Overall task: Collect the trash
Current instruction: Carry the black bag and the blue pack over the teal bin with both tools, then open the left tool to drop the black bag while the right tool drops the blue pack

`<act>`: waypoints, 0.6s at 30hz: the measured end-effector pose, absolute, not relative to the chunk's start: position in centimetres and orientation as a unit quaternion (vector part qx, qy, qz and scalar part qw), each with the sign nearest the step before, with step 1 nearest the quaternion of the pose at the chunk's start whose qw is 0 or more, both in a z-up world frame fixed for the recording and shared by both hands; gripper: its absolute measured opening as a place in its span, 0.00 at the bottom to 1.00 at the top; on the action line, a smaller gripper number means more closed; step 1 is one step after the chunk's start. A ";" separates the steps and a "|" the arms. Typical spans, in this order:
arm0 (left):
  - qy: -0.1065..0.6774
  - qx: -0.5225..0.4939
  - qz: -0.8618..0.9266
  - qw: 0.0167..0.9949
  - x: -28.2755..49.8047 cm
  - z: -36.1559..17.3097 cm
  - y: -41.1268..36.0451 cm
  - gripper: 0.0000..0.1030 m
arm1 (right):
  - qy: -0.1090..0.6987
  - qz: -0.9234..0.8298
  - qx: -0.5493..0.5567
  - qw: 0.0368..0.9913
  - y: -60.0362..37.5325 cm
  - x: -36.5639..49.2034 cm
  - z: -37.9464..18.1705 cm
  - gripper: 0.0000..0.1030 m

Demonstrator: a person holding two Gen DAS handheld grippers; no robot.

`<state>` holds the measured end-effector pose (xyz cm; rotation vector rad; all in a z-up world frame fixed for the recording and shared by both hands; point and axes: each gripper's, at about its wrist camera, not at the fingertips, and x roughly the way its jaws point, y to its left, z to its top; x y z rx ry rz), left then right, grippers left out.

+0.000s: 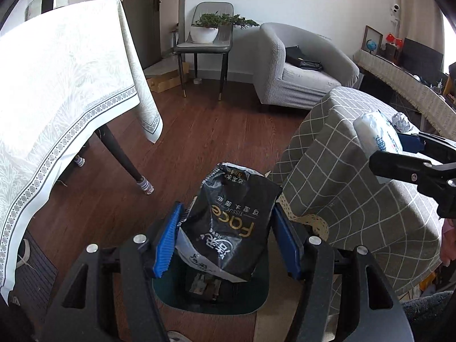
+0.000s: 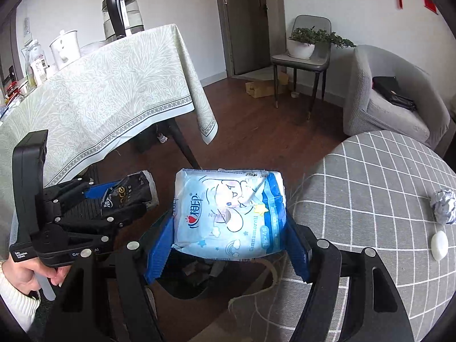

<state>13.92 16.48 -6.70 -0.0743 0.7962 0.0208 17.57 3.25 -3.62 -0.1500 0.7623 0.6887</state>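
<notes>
Dark wood flooring fills the bottom of both views, and right below the jaws sits a dark bin [image 1: 211, 293] with scraps already inside. Left gripper [image 1: 228, 228] has its jaws clamped on a black tissue packet [image 1: 230, 225], which hangs almost directly over that bin. Right gripper [image 2: 228, 236] has its jaws closed on a blue-and-white wipes packet [image 2: 230, 213], also above the bin's rim, just beside the left one. So two pieces are picked up and look ready to drop, but neither is released yet. Further out, on the grey checked desk [image 2: 370, 188], a crumpled paper ball [image 2: 443, 205] and a small white oval piece [image 2: 439, 245] lie well apart from both jaws; those look like what remains. Beyond stand the pale-clothed dining table [image 2: 99, 91], a grey armchair [image 2: 390, 94] and a potted plant [image 2: 302, 42] on a chair.
</notes>
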 end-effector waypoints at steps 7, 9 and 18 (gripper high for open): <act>0.418 -0.044 0.021 0.907 13.7 -9.4 18.7 0.63 | 0.378 0.345 -0.075 0.856 6.4 17.7 -4.9 0.69; 0.427 -0.041 0.025 0.903 13.6 -10.1 19.1 0.63 | 0.381 0.348 -0.076 0.853 7.1 17.7 -5.1 0.69; 0.469 -0.049 0.043 0.881 13.8 -13.2 21.5 0.63 | 0.390 0.360 -0.085 0.843 9.8 17.7 -6.2 0.69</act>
